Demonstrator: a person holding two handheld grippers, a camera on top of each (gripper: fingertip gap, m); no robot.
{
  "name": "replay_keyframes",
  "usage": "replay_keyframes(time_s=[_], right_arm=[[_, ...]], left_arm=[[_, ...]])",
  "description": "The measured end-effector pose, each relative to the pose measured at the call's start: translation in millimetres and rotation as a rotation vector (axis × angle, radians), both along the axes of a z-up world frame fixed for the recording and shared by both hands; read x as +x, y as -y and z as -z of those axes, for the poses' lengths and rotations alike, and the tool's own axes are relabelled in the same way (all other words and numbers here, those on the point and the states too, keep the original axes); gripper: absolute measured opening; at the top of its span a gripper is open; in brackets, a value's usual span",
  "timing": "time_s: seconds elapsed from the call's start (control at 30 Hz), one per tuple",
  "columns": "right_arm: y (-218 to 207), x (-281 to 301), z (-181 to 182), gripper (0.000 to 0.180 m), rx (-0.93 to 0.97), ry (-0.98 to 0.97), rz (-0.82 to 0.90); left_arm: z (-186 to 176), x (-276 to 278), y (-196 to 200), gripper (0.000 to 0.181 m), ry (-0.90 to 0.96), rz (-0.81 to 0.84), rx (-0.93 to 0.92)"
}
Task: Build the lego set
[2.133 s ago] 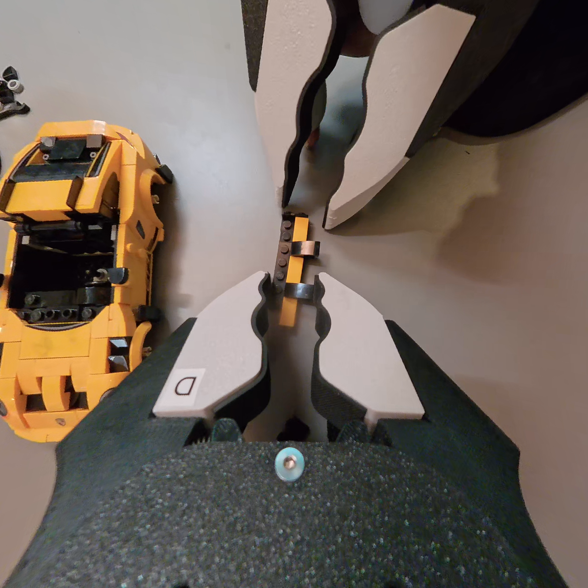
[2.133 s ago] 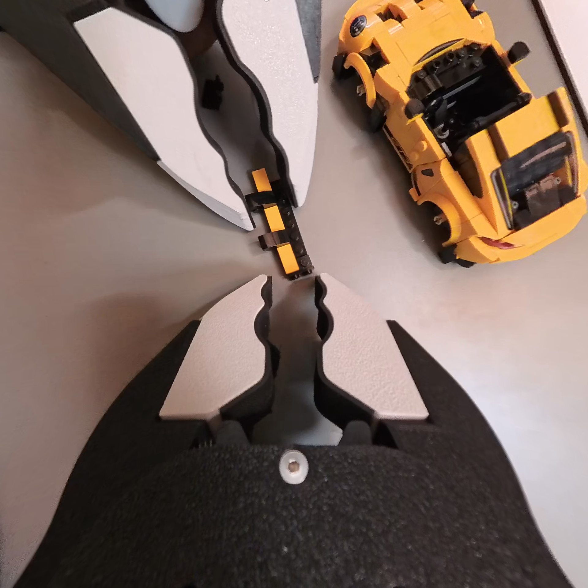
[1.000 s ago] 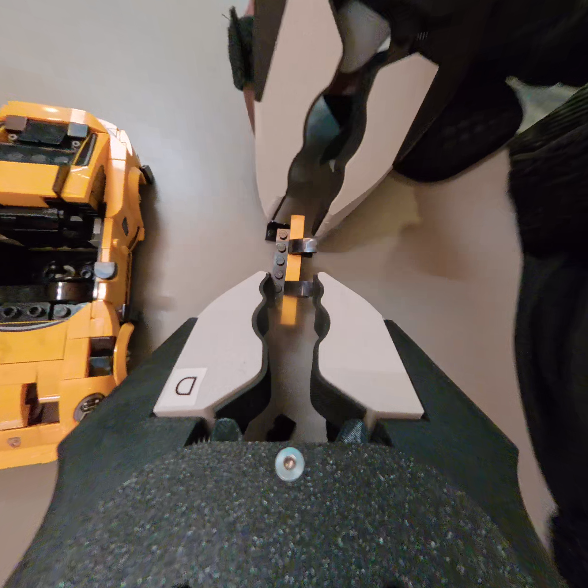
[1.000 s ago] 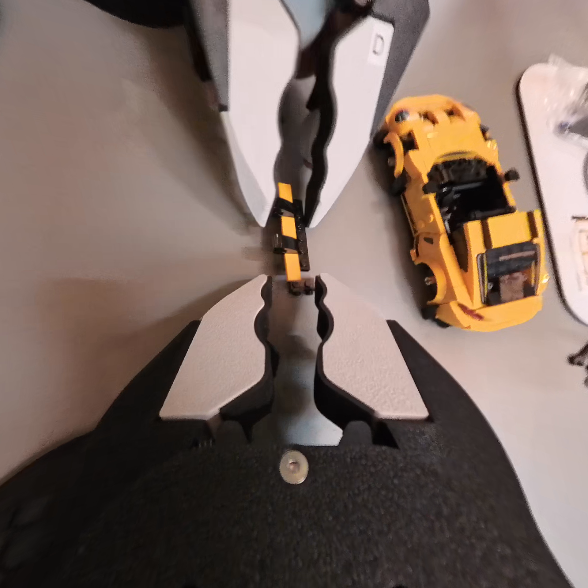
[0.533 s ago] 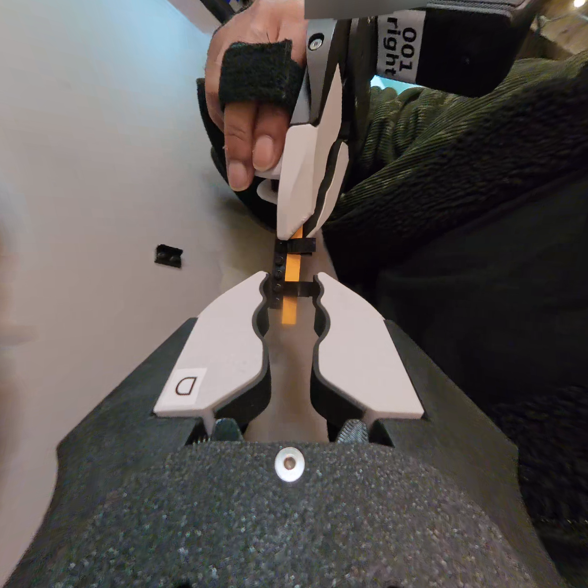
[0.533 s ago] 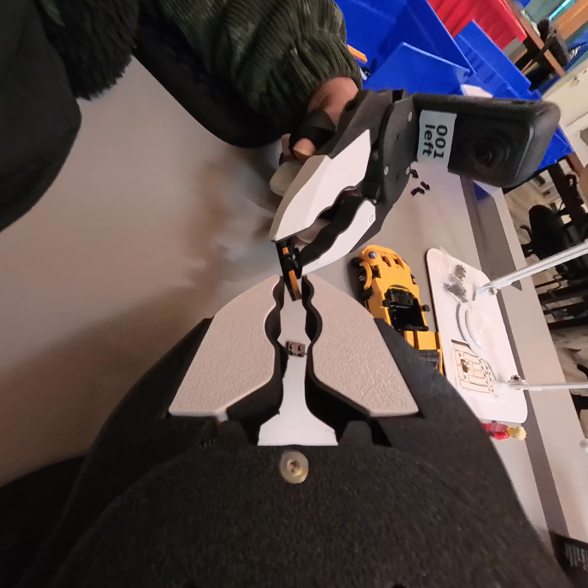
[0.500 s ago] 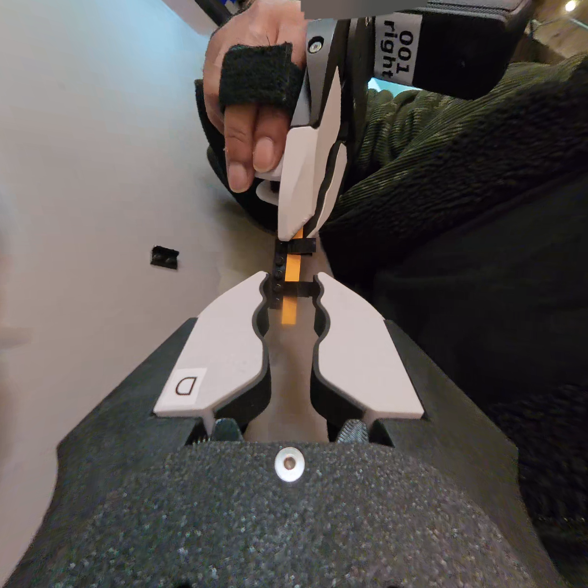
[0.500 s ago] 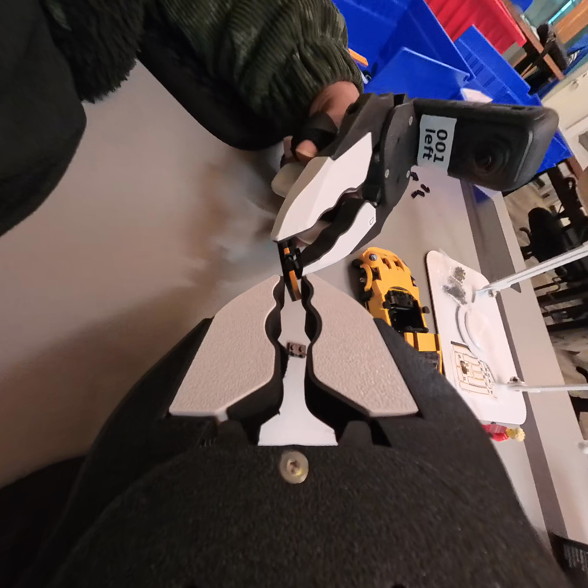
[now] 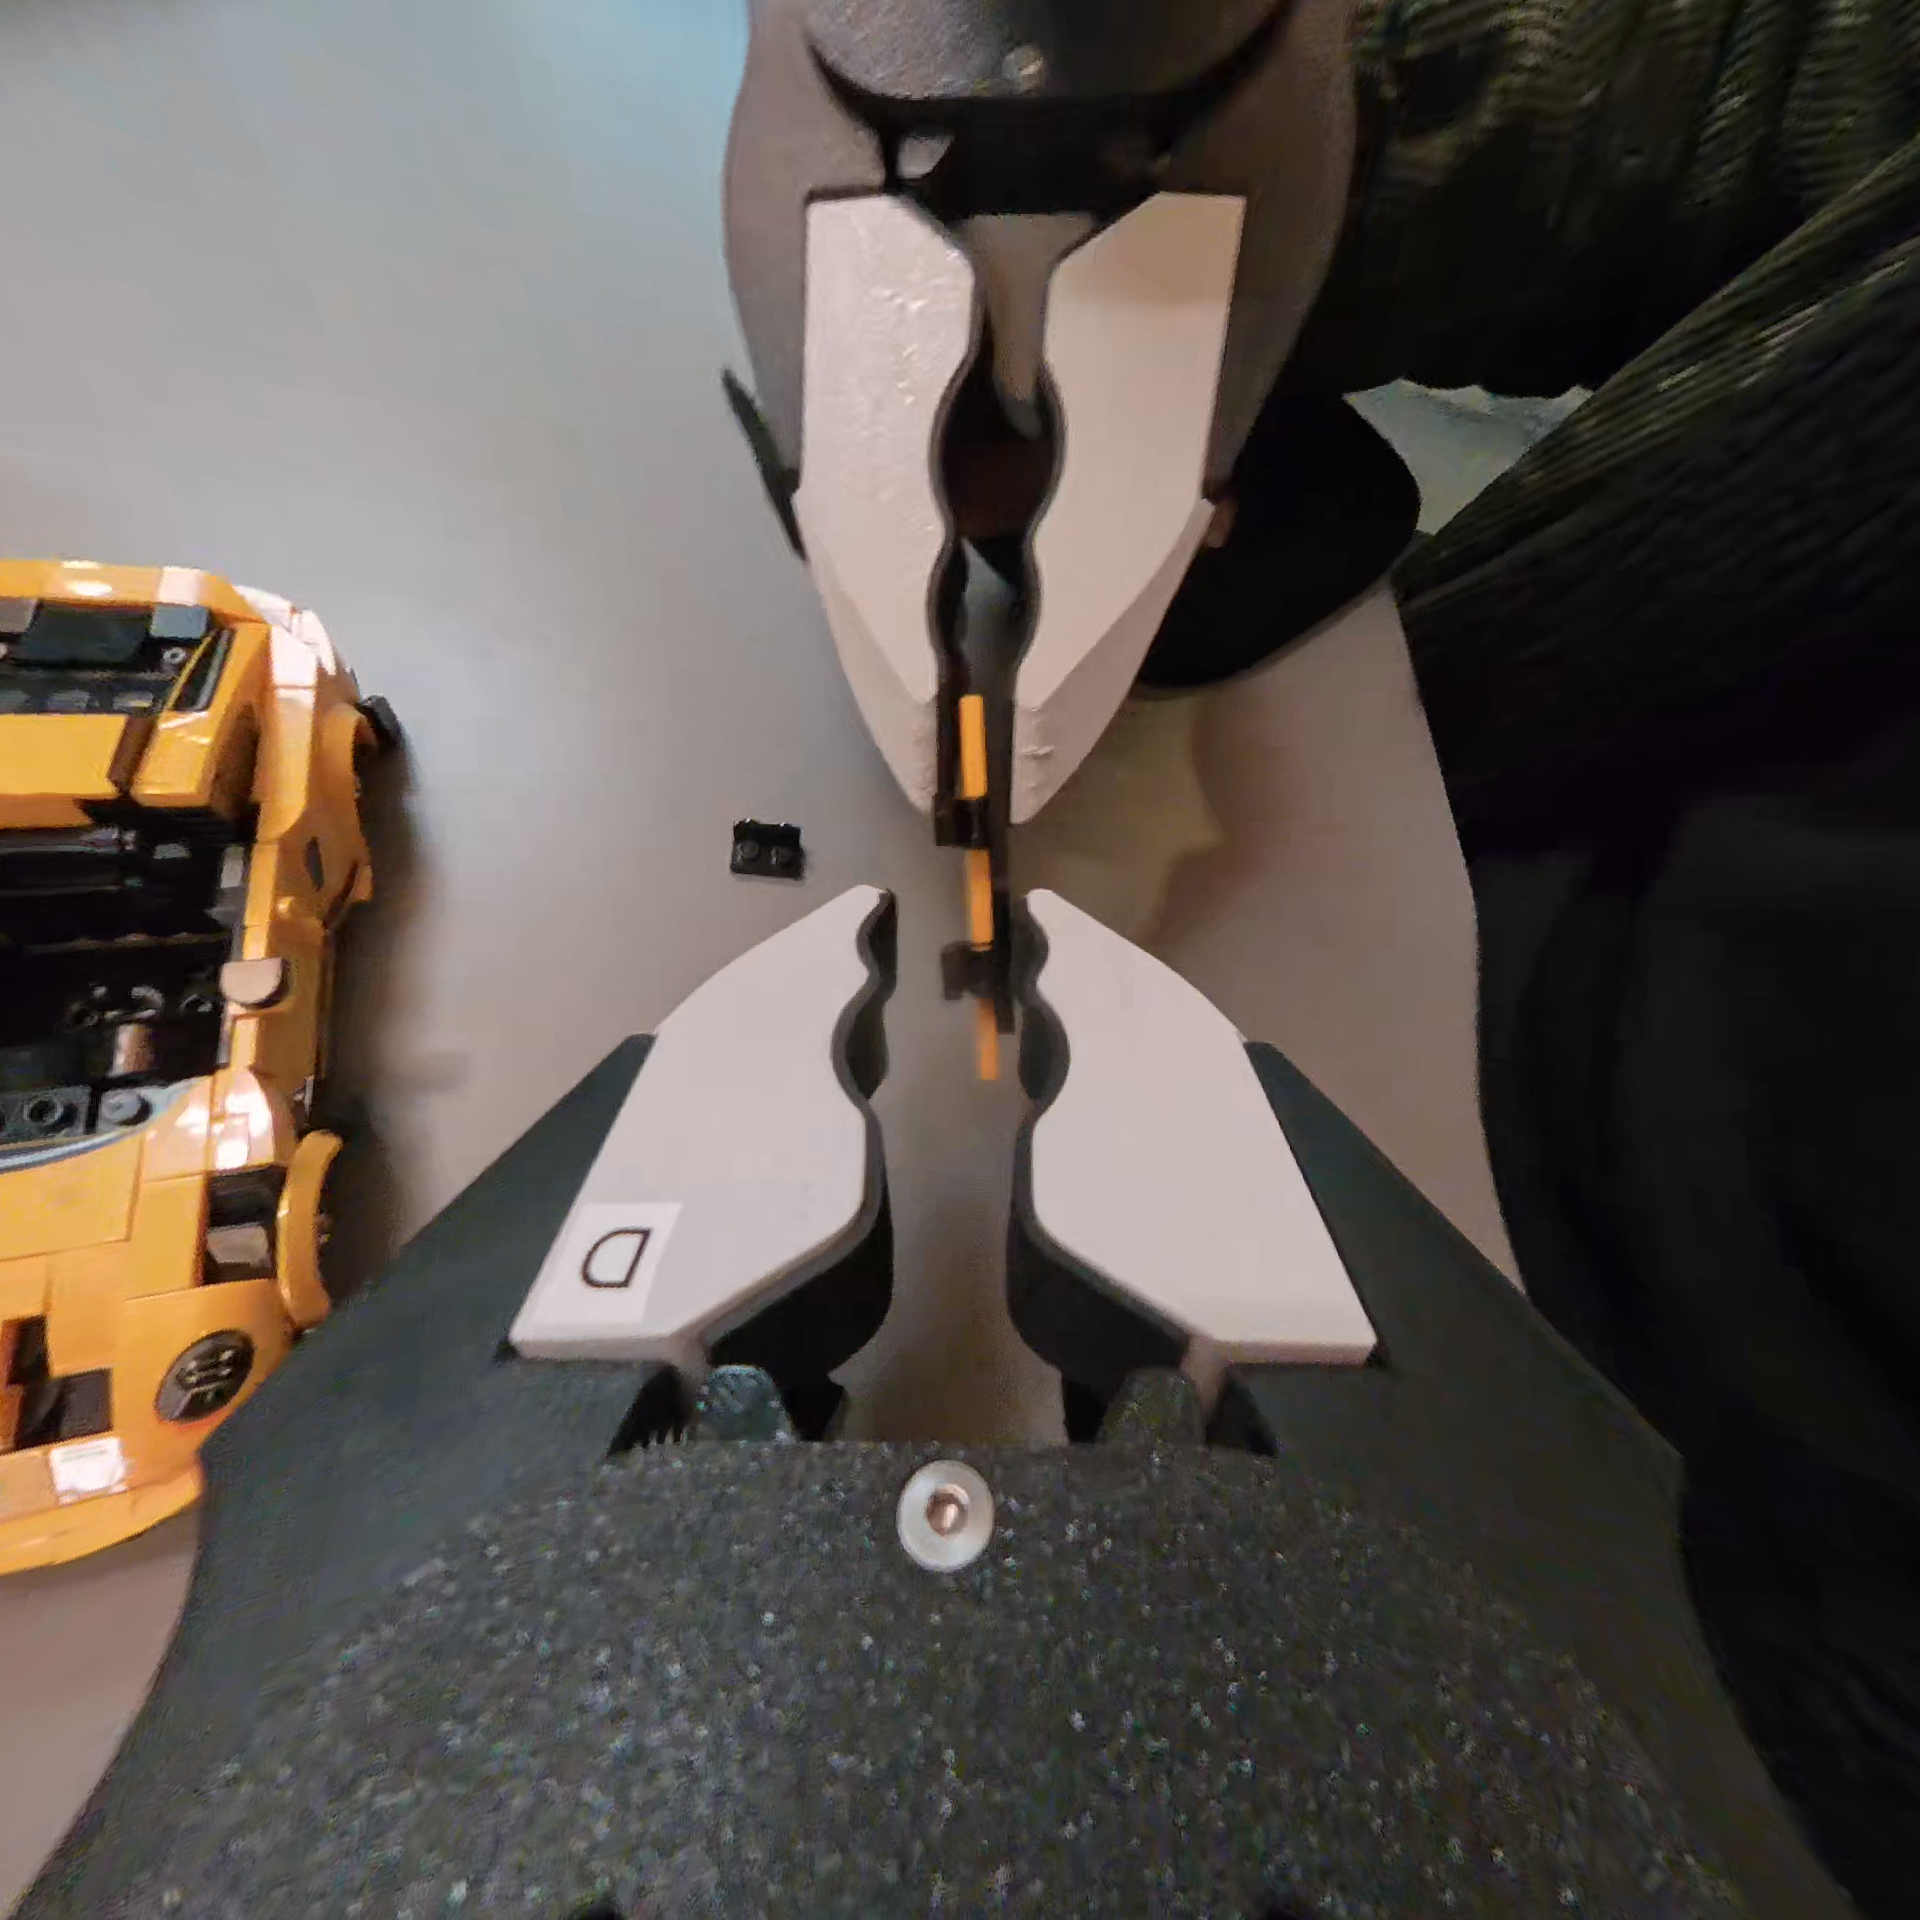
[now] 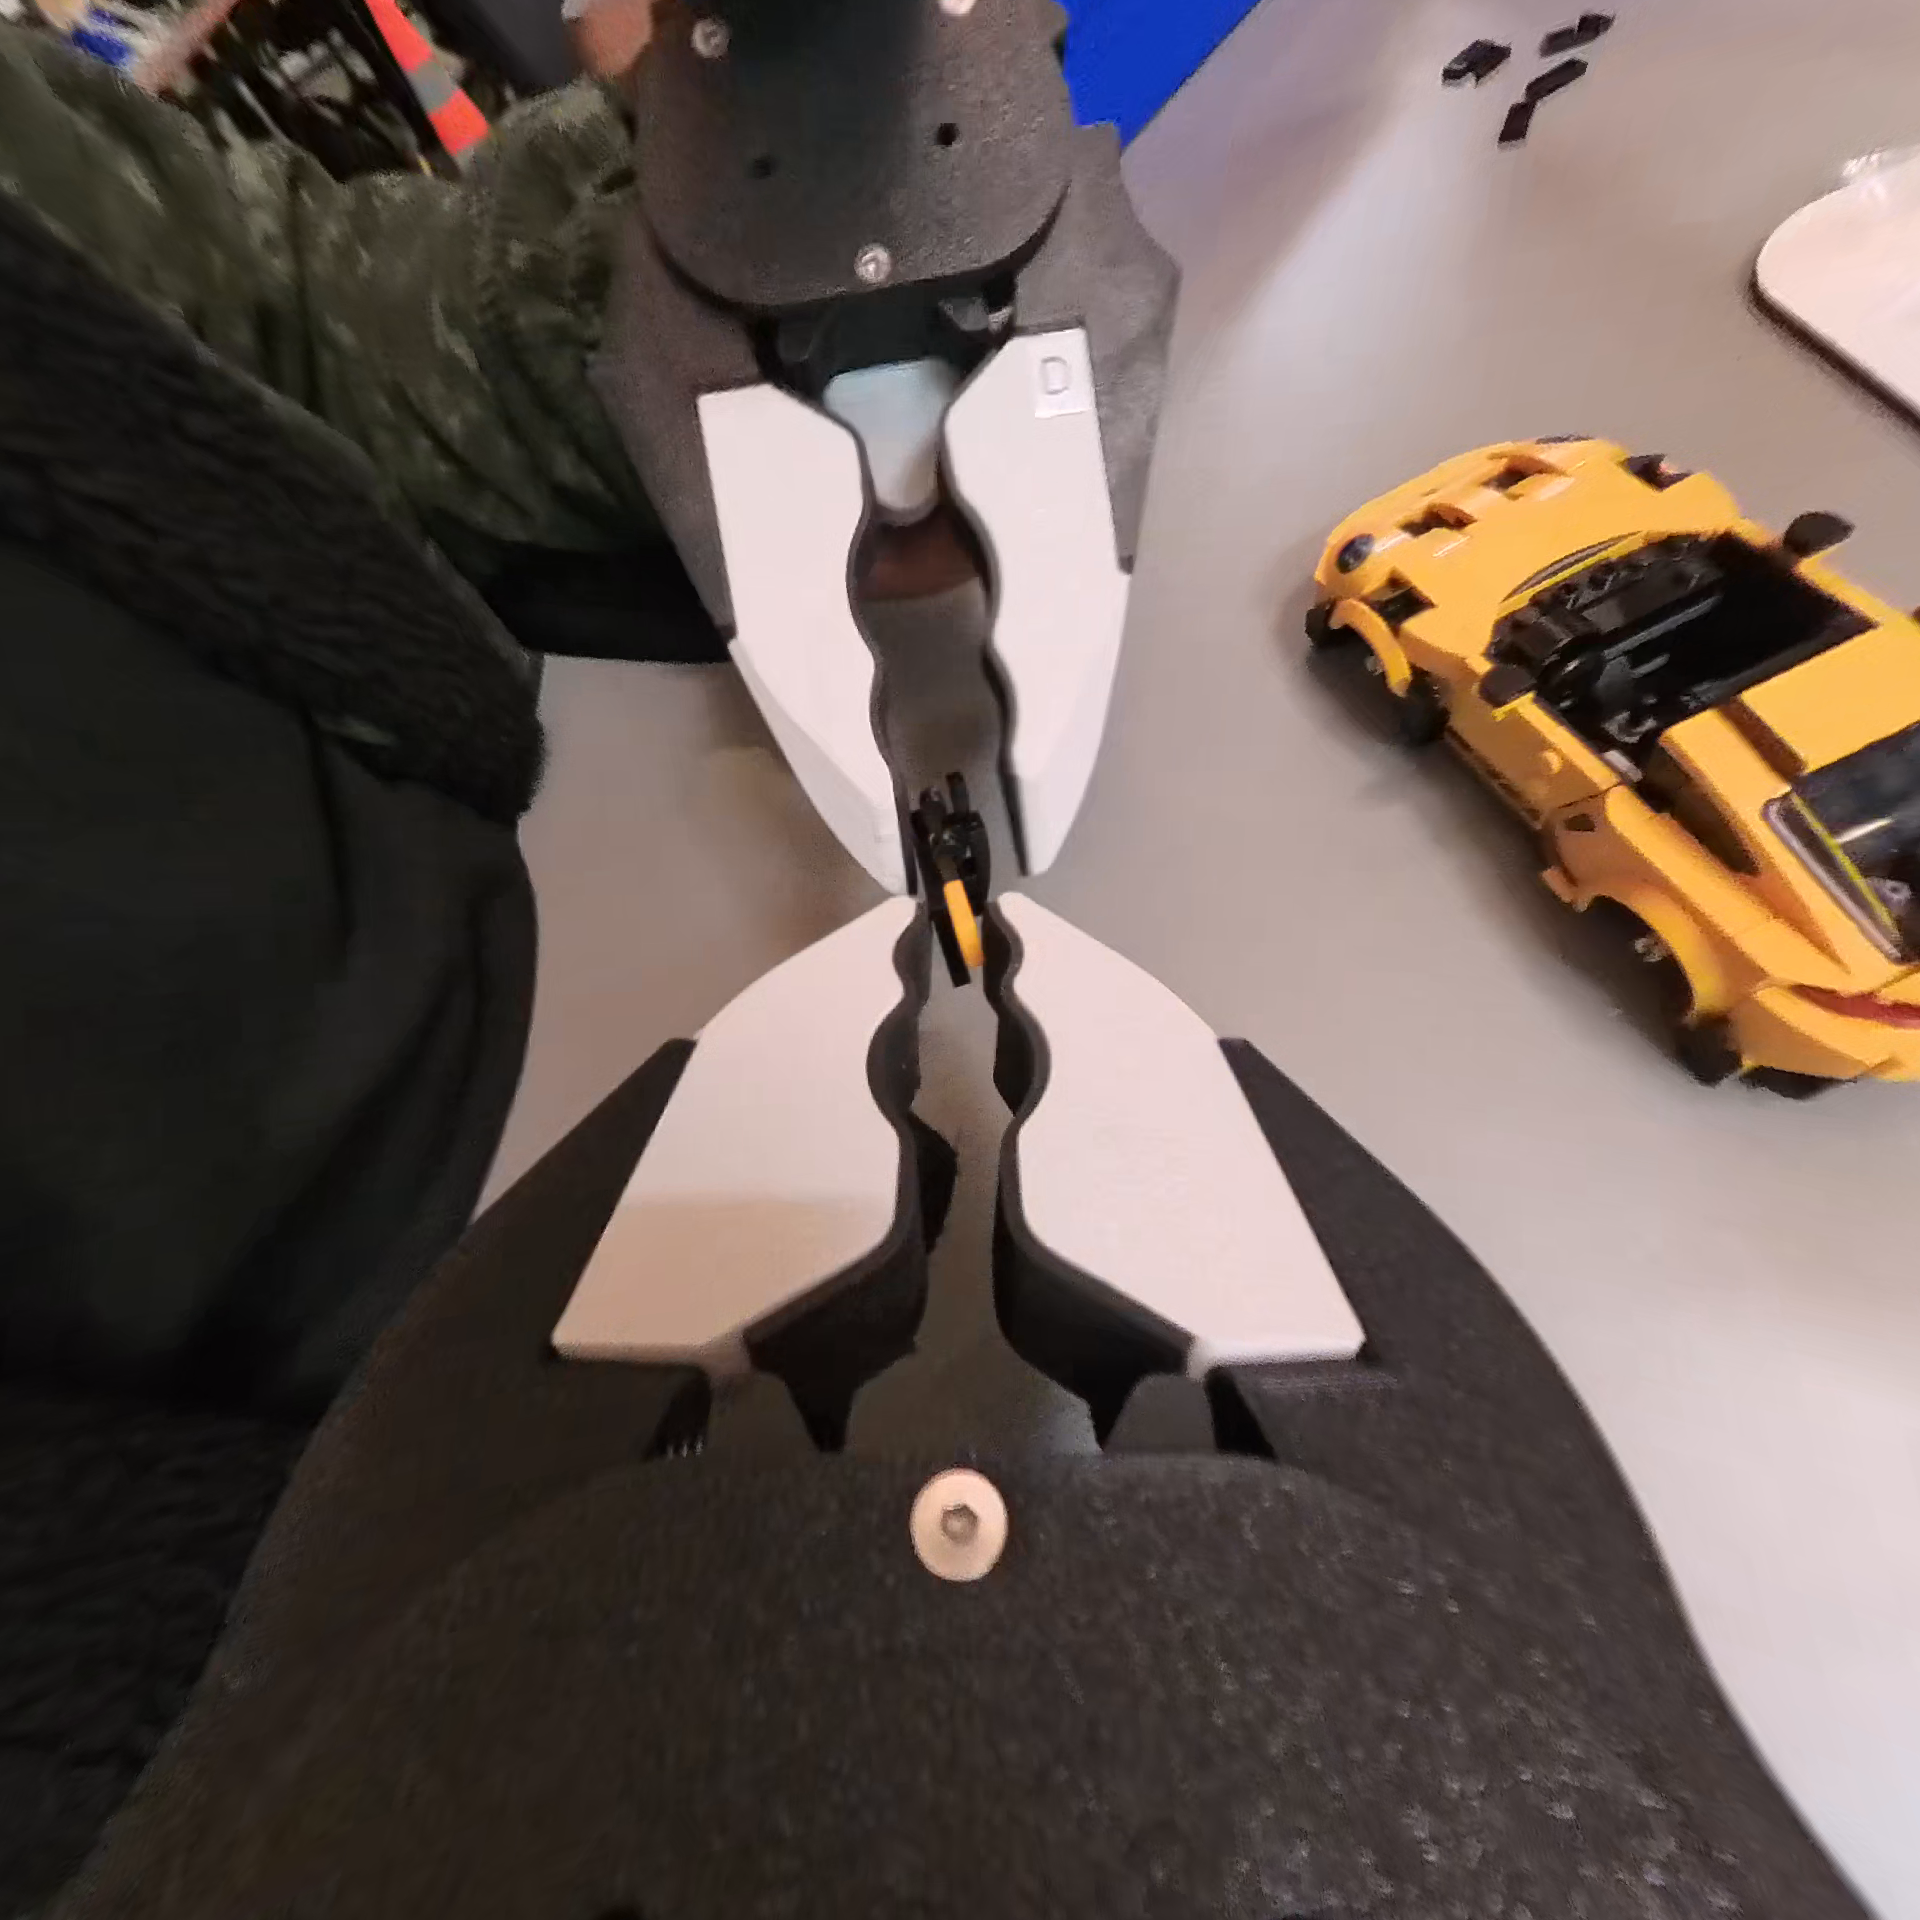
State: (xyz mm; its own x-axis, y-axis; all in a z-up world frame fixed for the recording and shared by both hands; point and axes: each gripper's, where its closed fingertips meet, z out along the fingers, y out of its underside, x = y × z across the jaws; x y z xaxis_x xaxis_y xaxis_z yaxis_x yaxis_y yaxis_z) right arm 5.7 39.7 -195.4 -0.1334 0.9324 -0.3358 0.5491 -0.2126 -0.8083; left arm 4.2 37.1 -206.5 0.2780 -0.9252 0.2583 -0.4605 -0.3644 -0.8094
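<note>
Right then, the thin black-and-yellow strip (image 9: 978, 914) was up in the air between the two tools, end-on to both. The right gripper (image 9: 977, 800) had its white fingers clenched on the far end of it. The left gripper (image 9: 958, 914) had its tips set apart around the near end; the strip lay against the inner edge of one finger (image 9: 1132, 1091) with a plain gap to the other, so it looked released (though from the right wrist view the near tips crowded the piece and I could not tell touch from gap there).

Below lay a plain grey table (image 9: 416, 364), smooth and mostly bare. A small black two-stud piece (image 9: 768, 851) sat on it just left of the strip. Further left stood the yellow car (image 9: 156, 1018), roofless, its black interior open to view. In the right wrist view the car (image 10: 1621, 727) stood well apart from the grippers, with open table between.

Past it, a white board (image 10: 1849, 260) came in at the table's far corner, and a few black loose pieces (image 10: 1527, 73) lay scattered near a blue bin (image 10: 1143, 52). A dark green sleeve (image 10: 343, 312) filled the near side.
</note>
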Motion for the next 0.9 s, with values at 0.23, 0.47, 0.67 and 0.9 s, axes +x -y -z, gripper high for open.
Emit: replay_keyframes(time_s=[0.23,0.47,0.67,0.9], right_arm=[[-3.0,-2.4,-5.6,0.009,-0.066,-0.021,0.007],[-47.4,23.4,32.4,0.023,0.337,0.228,0.005],[-44.7,16.7,58.9,0.026,0.489,0.344,-0.127],[-36.7,14.7,59.3,0.016,0.442,0.404,-0.193]], left_arm=[[-9.9,-0.5,1.5,0.012,0.121,-0.001,-0.136],[-4.5,-15.7,-19.5,0.012,0.120,-0.128,-0.195],[9.5,-21.1,-26.8,0.012,0.095,-0.202,-0.277],[21.3,-25.8,-27.7,0.012,0.044,-0.227,-0.299]])
